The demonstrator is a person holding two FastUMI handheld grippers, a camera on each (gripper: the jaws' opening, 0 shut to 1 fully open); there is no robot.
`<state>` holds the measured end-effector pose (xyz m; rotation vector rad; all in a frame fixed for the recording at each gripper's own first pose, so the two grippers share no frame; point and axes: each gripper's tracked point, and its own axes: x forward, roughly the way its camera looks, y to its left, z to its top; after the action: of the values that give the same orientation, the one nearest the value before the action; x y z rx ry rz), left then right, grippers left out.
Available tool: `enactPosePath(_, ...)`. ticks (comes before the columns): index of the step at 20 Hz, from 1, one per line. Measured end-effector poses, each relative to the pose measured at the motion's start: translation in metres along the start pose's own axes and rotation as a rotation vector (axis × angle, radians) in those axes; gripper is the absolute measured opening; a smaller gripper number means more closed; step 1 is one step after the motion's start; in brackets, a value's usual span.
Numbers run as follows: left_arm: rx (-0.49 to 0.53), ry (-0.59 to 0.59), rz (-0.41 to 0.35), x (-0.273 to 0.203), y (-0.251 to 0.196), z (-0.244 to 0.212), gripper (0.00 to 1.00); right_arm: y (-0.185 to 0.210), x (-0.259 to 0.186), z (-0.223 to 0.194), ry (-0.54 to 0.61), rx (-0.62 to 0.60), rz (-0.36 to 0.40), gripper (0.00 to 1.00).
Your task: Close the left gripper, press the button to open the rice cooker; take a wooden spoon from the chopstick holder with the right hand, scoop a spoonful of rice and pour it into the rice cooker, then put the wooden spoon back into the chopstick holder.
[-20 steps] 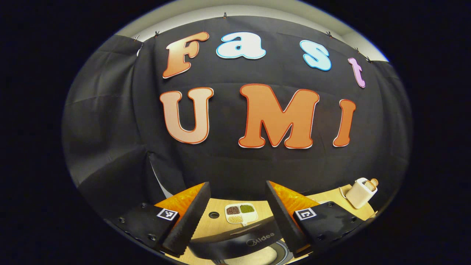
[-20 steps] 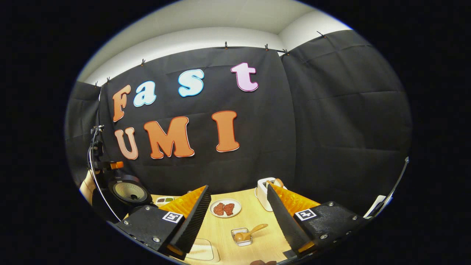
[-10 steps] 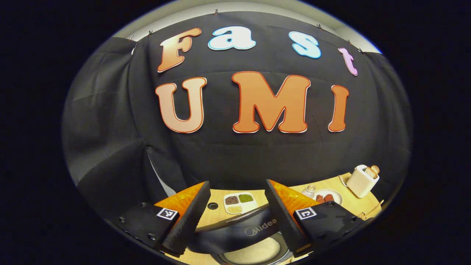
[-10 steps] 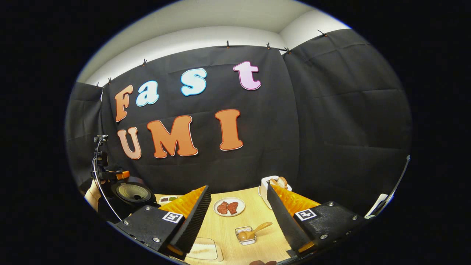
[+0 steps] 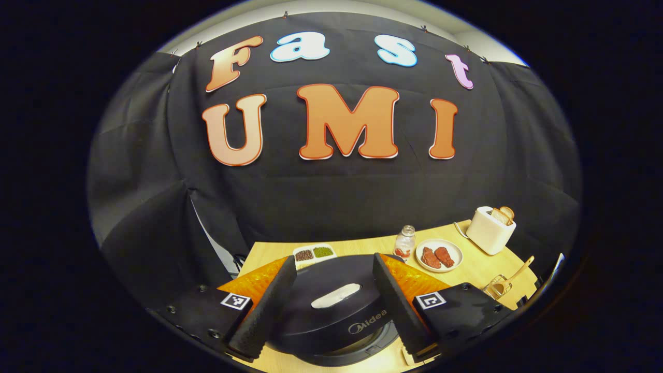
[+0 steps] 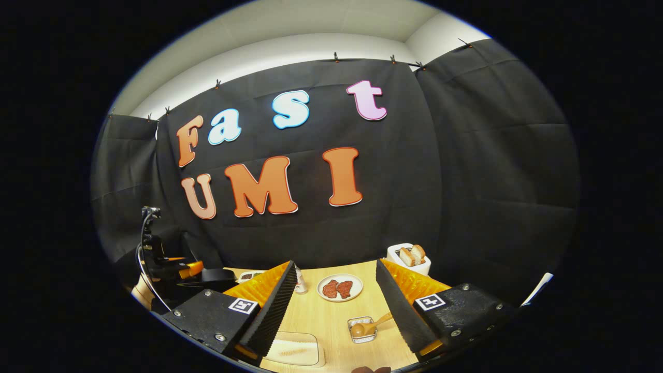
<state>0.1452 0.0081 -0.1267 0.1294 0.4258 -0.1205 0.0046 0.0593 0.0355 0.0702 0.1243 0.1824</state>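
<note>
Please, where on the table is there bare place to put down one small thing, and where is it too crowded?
Bare wood of the table lies between the plate of meat, the shallow tray and the chopstick holder. Crowded: the far row, where the small bottle, the plate and the toaster stand close, and around the rice cooker.

The light wooden tabletop (image 6: 331, 321) carries a black rice cooker (image 5: 331, 305), a divided dish of grains (image 5: 313, 253), a small jar (image 5: 404, 242), a plate of meat (image 6: 339, 287), a white toaster (image 5: 489, 230), a wire chopstick holder (image 6: 362, 330) with a wooden spoon (image 6: 370, 326), and a pale tray (image 6: 295, 350).
</note>
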Motion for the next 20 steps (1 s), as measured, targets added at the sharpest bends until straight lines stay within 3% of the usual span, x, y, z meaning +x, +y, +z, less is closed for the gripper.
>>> enactPosePath(6, -0.084, 0.008, 0.027, -0.006, -0.016, -0.068, 1.00, 0.016, 0.009, -0.013, 0.024, 0.012, 0.046, 0.95)
enactPosePath(11, -0.050, -0.059, 0.092, 0.002, -0.013, -0.090, 1.00, 0.007, 0.014, -0.033, 0.062, 0.039, 0.031, 0.95)
enactPosePath(12, -0.067, -0.042, 0.096, 0.004, -0.014, -0.097, 0.98, 0.006, 0.014, -0.035, 0.068, 0.042, 0.026, 1.00)
enactPosePath(16, 0.004, 0.015, 0.115, 0.010, -0.021, -0.128, 0.96, -0.001, 0.028, -0.041, 0.087, 0.046, 0.021, 0.95)
enactPosePath(19, -0.023, -0.038, 0.125, 0.007, -0.018, -0.125, 1.00, -0.005, 0.034, -0.045, 0.104, 0.042, 0.009, 0.95)
enactPosePath(20, -0.013, -0.042, 0.123, 0.008, -0.018, -0.124, 0.97, -0.007, 0.035, -0.048, 0.107, 0.043, 0.005, 0.95)
